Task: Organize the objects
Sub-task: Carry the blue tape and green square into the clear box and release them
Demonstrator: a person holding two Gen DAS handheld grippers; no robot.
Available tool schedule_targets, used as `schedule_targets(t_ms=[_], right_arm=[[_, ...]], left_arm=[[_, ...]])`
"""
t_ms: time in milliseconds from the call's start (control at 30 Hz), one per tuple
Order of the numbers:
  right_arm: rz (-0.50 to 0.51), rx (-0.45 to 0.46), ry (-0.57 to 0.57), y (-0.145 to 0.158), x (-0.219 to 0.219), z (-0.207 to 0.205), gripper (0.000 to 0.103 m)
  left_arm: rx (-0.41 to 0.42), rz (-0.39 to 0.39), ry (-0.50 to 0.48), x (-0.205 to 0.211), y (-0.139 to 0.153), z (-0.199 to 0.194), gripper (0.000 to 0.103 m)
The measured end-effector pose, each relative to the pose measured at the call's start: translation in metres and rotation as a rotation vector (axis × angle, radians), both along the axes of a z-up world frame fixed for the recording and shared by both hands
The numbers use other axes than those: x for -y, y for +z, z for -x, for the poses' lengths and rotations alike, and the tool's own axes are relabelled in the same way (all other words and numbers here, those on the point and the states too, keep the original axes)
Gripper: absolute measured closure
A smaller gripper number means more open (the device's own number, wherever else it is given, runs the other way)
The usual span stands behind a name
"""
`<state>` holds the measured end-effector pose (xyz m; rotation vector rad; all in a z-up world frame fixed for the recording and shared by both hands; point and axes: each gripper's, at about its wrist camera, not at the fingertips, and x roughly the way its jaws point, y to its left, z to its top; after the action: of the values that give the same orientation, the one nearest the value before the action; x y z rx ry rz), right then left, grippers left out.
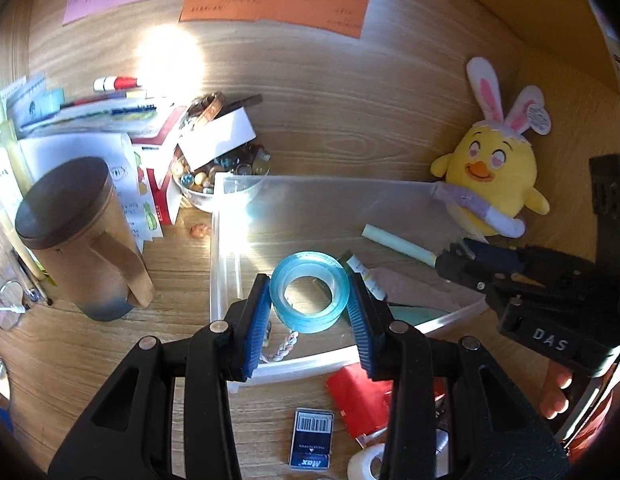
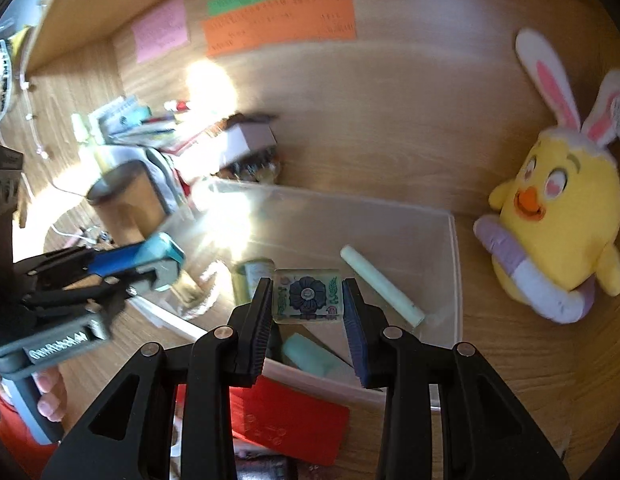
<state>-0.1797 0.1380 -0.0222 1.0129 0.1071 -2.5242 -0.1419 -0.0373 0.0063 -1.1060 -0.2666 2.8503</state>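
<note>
While tilted downward, grippers (image 1: 308,300) (image 2: 308,300) over tray (image 2: 455,264).

Left gripper (image 1: 310,300) and right gripper (image 2: 308,298), both angled downward, each clamp something between 2 fingers.

Glossy translucent tape roll (image 1: 308,291), clear plastic bin (image 2: 455,280), wood-grain desk (image 1: 349,120), plush chick (image 1: 493,176)

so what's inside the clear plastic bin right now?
In the clear plastic bin: a pale green chalk-like stick, a mint eraser-like block, a small jar and a braided cord. The held tape roll and mahjong tile hide the floor beneath them.
</note>
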Motion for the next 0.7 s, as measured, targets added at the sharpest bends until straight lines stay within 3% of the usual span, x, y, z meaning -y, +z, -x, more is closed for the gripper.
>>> schedule_targets(t_ms=[200, 400, 633, 700], right_arm=[[0.012, 0.08, -0.012, -0.023, -0.005, 0.018, 0.072], [-0.004, 0.09, -0.003, -0.029, -0.002, 0.018, 0.072], [-0.021, 0.089, -0.002, -0.028, 0.002, 0.016, 0.071], [-0.023, 0.088, 0.0, -0.026, 0.002, 0.015, 0.064]], left_arm=[[0.03, -0.018, -0.033, -0.004, -0.009, 0.009, 0.065], [0.036, -0.007, -0.062, -0.011, -0.011, 0.01, 0.064], [0.011, -0.004, -0.073, -0.011, -0.003, 0.0, 0.049], [0.0, -0.005, -0.073, -0.011, 0.0, -0.005, 0.043]])
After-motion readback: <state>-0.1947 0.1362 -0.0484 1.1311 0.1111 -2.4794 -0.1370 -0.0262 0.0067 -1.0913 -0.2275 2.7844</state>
